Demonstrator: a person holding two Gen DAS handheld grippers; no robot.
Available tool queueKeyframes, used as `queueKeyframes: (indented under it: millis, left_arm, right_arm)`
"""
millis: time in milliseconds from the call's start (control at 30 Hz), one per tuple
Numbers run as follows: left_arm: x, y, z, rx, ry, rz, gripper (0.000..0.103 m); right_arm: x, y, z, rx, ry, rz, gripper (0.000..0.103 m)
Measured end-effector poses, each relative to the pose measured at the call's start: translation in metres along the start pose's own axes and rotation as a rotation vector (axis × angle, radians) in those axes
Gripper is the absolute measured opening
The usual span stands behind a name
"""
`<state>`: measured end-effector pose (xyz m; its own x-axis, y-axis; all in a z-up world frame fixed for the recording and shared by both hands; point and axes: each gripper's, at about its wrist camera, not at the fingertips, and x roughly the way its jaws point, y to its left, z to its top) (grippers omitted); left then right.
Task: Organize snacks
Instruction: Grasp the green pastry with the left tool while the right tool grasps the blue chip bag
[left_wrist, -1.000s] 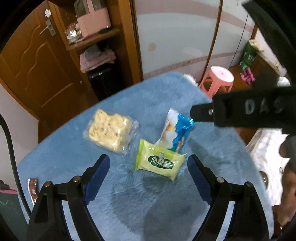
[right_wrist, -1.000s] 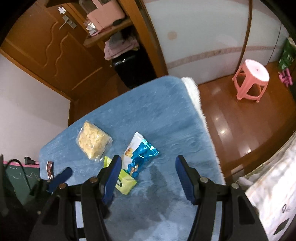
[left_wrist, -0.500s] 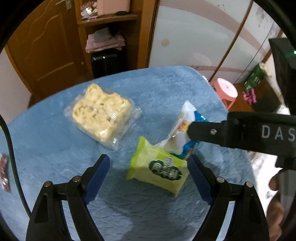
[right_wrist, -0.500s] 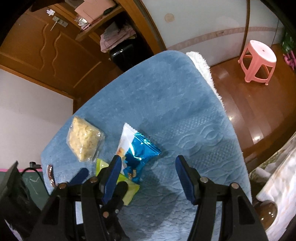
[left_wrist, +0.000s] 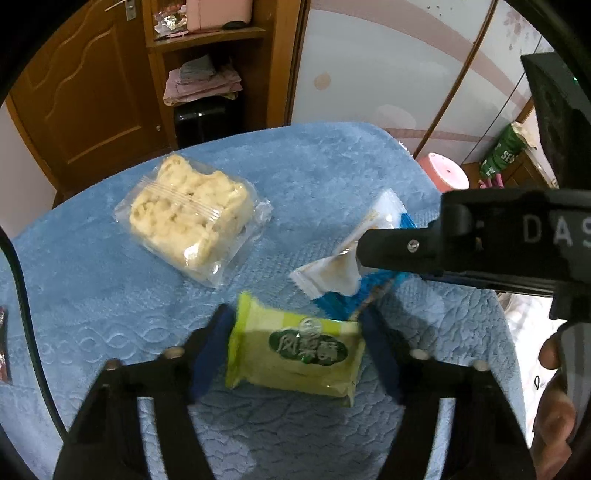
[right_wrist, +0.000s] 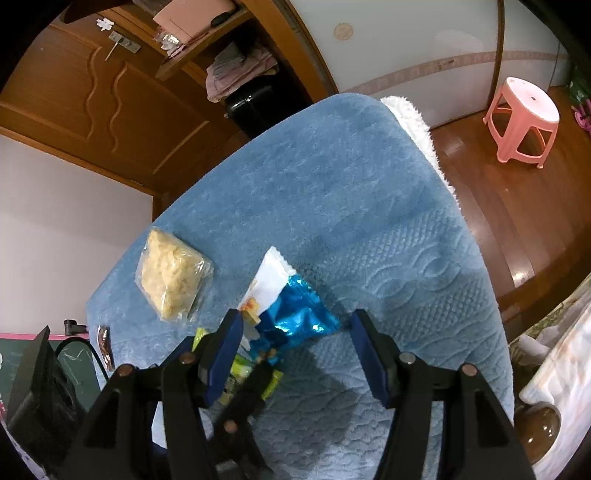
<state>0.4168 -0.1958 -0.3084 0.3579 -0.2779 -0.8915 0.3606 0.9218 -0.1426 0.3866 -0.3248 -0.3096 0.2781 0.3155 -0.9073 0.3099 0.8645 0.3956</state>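
Note:
A green snack packet (left_wrist: 295, 354) lies on the blue cloth (left_wrist: 325, 166). My left gripper (left_wrist: 295, 347) is over it, jaws closing, and its blue pads touch both ends of the packet. Just beyond lies a blue-and-white packet (left_wrist: 343, 273), whose white end curls up under a finger of my right gripper (left_wrist: 406, 251). In the right wrist view that packet (right_wrist: 291, 314) sits between the fingers of my right gripper (right_wrist: 295, 350), which is open; the right pad stands clear of the foil. The green packet (right_wrist: 236, 371) peeks out behind the left finger.
A clear packet of pale yellow pastry (left_wrist: 188, 221) lies further back on the left. A small dark wrapper (right_wrist: 104, 345) sits at the cloth's left edge beside a black cable (left_wrist: 26, 314). A pink stool (right_wrist: 522, 118) stands on the wooden floor past the cloth's right edge.
Both grippers came down towards the cloth. The left jaws narrowed onto the green packet. The right gripper's fingers now straddle the blue-and-white packet.

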Motion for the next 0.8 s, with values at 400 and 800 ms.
queueKeyframes:
  millis: [400, 800]
  left_arm:
    - [-0.014, 0.018, -0.01, -0.005, 0.026, 0.015, 0.051]
    - [-0.038, 0.063, -0.016, -0.124, 0.026, 0.11, 0.05]
  right_arm:
    - [0.014, 0.026, -0.003, -0.068, 0.01, -0.04, 0.061]
    - [0.012, 0.035, -0.012, -0.173, 0.006, -0.137, 0.035]
